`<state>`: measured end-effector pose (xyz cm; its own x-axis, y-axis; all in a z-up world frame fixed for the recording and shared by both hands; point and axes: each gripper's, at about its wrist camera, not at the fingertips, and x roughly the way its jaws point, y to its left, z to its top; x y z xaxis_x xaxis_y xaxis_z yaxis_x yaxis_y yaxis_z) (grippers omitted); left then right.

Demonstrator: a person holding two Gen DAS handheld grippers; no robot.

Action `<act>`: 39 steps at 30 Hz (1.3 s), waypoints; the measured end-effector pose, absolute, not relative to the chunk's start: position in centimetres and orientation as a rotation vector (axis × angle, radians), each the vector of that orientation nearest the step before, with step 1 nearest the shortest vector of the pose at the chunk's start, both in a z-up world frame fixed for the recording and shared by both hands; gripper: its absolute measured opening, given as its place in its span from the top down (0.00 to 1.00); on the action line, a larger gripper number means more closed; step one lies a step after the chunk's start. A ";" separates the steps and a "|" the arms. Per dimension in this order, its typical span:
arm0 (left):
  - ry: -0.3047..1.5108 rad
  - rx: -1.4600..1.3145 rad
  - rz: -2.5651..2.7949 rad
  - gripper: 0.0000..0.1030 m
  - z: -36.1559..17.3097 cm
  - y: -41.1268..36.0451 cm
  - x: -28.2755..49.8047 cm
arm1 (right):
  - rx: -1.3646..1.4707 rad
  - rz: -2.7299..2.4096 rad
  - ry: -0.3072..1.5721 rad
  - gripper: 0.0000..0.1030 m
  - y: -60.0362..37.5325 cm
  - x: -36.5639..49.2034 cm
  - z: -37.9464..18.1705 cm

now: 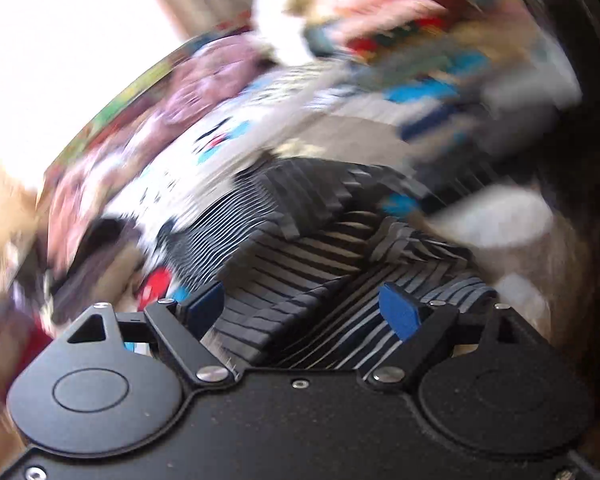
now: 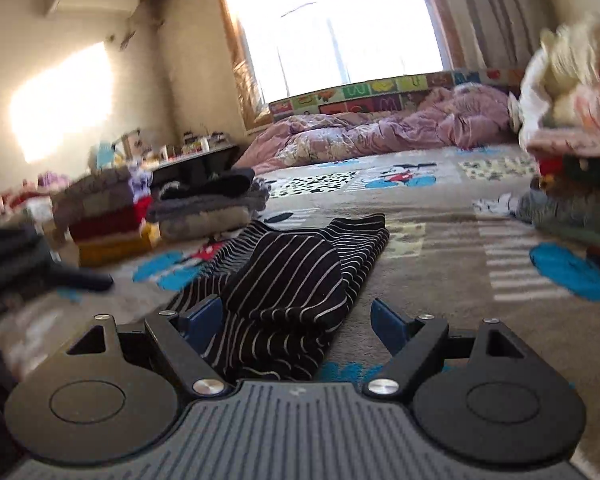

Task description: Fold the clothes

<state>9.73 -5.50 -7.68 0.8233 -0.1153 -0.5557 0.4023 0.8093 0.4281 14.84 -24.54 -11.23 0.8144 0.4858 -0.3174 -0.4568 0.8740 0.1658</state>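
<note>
Motion blur smears the left wrist view: the heap of clothes (image 1: 380, 20) at twelve o'clock is unreadable, and only the striped garment (image 1: 300, 248) near the fingers (image 1: 400, 316) stays legible. In the right wrist view, the pile (image 2: 568, 92) at two o'clock is blurred and cut by the edge; the garment's (image 2: 288, 280) near end is hidden behind the gripper body.

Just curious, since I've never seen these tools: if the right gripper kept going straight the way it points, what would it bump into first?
Probably the black garment with thin white stripes, lying on the patterned carpet just ahead of the open right gripper.
</note>
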 end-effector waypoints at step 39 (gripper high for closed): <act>0.529 0.321 -0.302 0.17 -12.4 -0.6 8.8 | 0.543 0.458 0.426 0.92 -28.4 21.0 -12.7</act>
